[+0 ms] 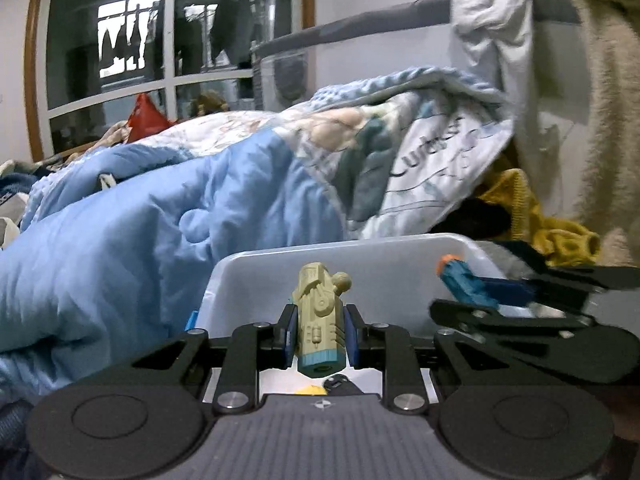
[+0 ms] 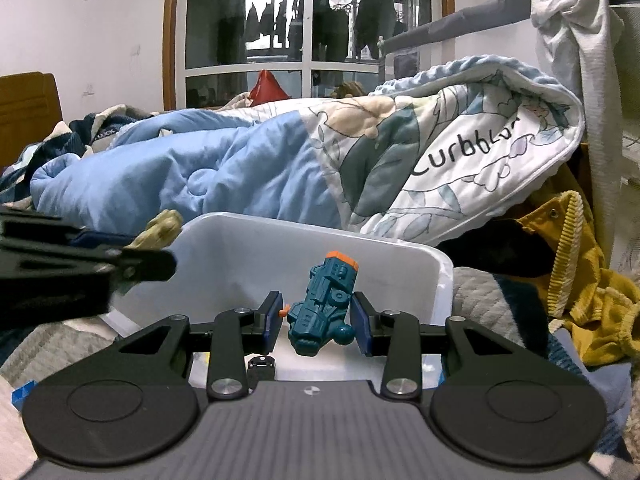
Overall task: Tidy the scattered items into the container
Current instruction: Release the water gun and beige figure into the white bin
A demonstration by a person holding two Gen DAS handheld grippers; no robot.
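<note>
Rumpled blue quilt [image 2: 192, 176] behind white bin [image 2: 248, 264] — left gripper [image 1: 320, 336] clamping upright beige toy [image 1: 320, 320], right gripper [image 2: 318, 326] clamping tilted teal toy [image 2: 324, 304].

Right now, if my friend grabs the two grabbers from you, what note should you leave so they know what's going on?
Left gripper: jaws shut on the tan toy, held over the white bin.
Right gripper: jaws shut on the teal toy, also over the bin.
Done: both toys picked up; a few small pieces already lie in the bin.
Left: drop both toys in, then fetch the blue block lying outside by the bin.
</note>
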